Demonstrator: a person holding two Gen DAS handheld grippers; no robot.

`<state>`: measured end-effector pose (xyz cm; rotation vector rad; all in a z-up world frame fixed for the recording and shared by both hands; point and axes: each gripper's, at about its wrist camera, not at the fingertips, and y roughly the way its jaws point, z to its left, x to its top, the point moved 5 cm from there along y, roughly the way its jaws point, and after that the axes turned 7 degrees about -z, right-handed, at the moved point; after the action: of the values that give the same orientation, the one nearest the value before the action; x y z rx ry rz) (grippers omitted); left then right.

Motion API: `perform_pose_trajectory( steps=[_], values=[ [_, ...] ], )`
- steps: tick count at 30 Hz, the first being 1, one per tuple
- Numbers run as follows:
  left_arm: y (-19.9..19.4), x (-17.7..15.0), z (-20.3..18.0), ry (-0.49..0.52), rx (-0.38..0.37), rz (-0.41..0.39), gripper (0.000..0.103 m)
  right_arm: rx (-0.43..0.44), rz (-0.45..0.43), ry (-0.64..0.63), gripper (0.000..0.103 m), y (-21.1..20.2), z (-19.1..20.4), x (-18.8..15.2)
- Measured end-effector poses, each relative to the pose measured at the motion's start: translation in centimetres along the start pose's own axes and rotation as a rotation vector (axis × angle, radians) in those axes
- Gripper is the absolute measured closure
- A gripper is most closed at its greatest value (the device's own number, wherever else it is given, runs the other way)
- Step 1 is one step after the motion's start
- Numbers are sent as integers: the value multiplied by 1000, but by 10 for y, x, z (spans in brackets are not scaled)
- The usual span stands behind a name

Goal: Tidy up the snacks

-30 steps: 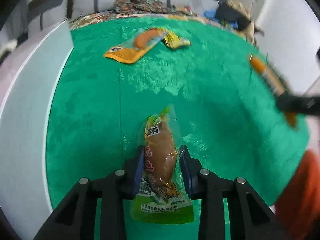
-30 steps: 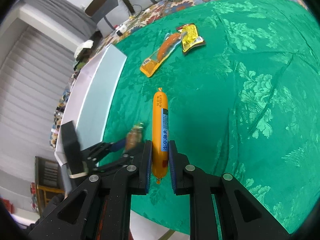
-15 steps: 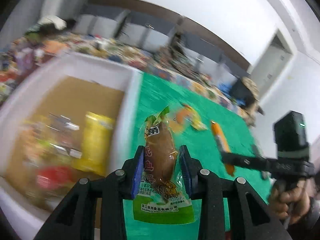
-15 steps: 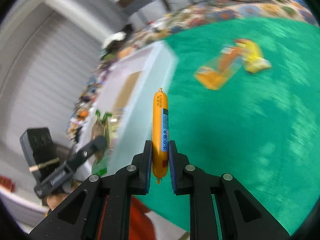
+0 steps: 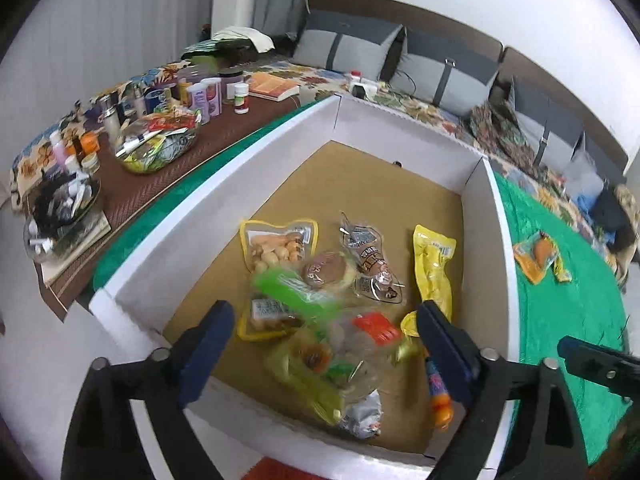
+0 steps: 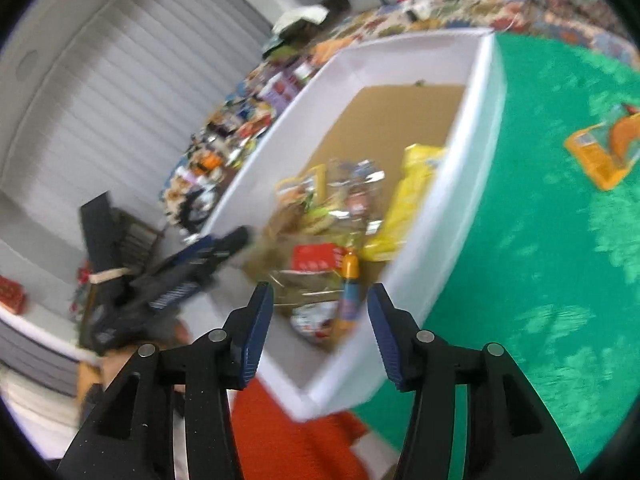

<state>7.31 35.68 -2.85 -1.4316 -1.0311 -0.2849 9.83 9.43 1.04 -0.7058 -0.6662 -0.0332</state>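
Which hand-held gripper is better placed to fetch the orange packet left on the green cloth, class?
Right. The right hand-held gripper is open, and the orange packet lies on its side of the white box. The left hand-held gripper hangs open over the box.

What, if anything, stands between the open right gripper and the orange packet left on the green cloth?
Nothing visible: only bare green cloth lies between the right gripper and the orange packet. The white box stands off to the gripper's left.
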Motion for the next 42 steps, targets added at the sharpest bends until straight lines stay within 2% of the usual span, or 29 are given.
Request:
perform_pose_trajectory(
  steps=[2,6,9,12,15,18,19,23,28,32,35,37,42],
  values=[
    [-10,-3,-5,-10,-20,-13,9,-77,-37,-28,40,-13,-24,-6],
    [-25,-1,-34,-12,-98,-43,9,-357,-85,-63,38,-51,-120,-34],
    [-36,1,-81,30,-180,-56,9,-554,-83,-60,38,-86,-191,-63],
    [-42,-3,-127,89,-255,-47,8,-708,-90,-55,38,-124,-246,-84],
    [-42,-13,-181,164,-337,-2,7,-806,-104,-46,38,-151,-287,-94],
    [-34,-30,-233,238,-395,64,7,-850,-125,-22,38,-169,-313,-100],
    [-30,-40,-251,263,-413,92,7,-839,-144,-12,33,-173,-317,-99],
    [-5,-82,-304,370,-453,179,7,-818,-208,22,25,-191,-338,-101],
    [53,-136,-342,505,-404,311,7,-800,-221,45,19,-192,-337,-104],
    [87,-158,-347,545,-355,352,7,-801,-219,43,19,-191,-335,-107],
    [96,-162,-349,602,-338,293,4,-801,-219,43,18,-190,-335,-108],
    [102,-163,-352,643,-327,284,0,-800,-219,43,18,-191,-335,-108],
    [104,-162,-352,633,-347,247,0,-800,-220,43,18,-190,-335,-107]
  ],
)
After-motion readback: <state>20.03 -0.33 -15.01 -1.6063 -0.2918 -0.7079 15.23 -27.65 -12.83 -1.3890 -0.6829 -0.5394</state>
